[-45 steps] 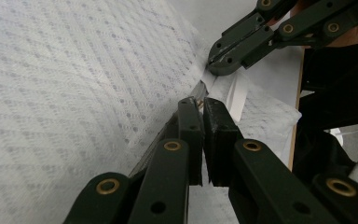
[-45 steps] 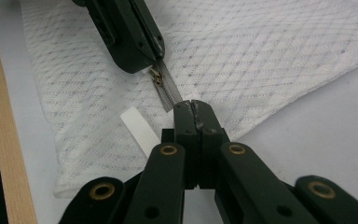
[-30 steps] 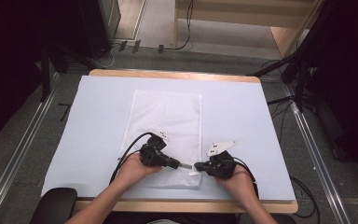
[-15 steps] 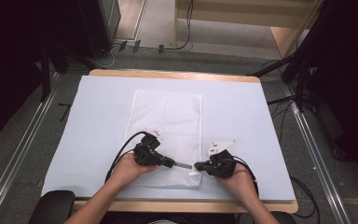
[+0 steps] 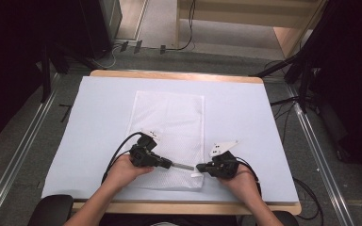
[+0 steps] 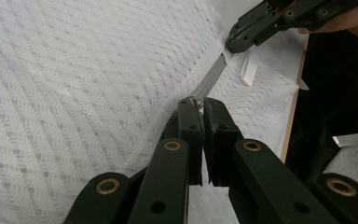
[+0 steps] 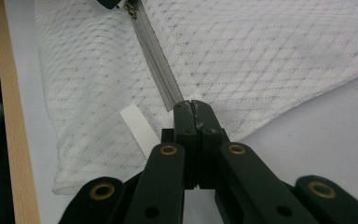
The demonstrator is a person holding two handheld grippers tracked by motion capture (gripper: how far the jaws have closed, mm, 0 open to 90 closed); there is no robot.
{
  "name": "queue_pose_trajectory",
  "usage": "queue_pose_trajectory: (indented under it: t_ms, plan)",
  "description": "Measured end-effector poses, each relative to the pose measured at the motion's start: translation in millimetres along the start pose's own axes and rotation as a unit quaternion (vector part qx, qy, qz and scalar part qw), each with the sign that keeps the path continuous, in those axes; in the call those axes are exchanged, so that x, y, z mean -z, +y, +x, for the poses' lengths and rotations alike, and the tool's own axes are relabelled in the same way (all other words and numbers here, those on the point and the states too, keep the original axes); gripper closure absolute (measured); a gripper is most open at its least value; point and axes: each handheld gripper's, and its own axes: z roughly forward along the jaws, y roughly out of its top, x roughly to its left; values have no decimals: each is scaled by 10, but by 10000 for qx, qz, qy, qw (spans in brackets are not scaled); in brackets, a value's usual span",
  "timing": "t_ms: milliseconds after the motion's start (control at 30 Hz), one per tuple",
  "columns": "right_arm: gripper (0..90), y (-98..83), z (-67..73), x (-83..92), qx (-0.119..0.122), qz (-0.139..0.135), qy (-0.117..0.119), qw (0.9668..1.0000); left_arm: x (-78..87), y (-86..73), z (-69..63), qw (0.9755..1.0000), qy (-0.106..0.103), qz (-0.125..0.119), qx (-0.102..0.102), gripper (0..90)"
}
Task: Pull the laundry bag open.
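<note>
- The left gripper (image 5: 169, 165) has its jaws clenched on the zipper pull (image 6: 197, 103) of the white mesh bag (image 5: 169, 122).
- The right gripper (image 5: 199, 167) pinches the zipper's (image 7: 156, 60) right end, near the counter's (image 5: 245, 117) near edge.

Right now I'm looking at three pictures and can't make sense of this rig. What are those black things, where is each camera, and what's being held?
A person holds a pair of black tongs in each hand. One camera looks down from above; the other two ride on the tongs. On the table lies a white mesh bag with a grey zipper. The left tongs are shut on the zipper pull. The right tongs are shut on the zipper's end, pinching the bag there. A small white tag lies beside them.
</note>
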Motion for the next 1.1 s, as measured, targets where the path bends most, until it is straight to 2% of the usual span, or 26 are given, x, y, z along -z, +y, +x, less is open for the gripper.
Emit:
queue_pose_trajectory:
  t_ms: [100, 233, 500, 633, 967, 1100]
  plan:
    - [900, 3, 7, 1, 21, 16, -16, 10000, 47, -19, 29, 10000, 6, -35, 72, 880]
    - [900, 7, -10, -2, 25, 10, 12, 10000, 81, -29, 29, 10000, 34, -10, 45, 880]
    - [900, 10, -21, -1, 1, 32, 78, 10000, 202, -73, 75, 9999, 83, -31, 134, 880]
    - [900, 8, -19, -1, 5, 28, 68, 10000, 245, -97, 88, 9998, 6, -40, 186, 879]
    - [900, 7, -23, -3, 3, 17, 87, 10000, 410, -146, 146, 9993, 31, -87, 371, 880]
    - [900, 7, -23, -4, 8, 11, 93, 10000, 424, -153, 120, 9994, 5, -13, 354, 879]
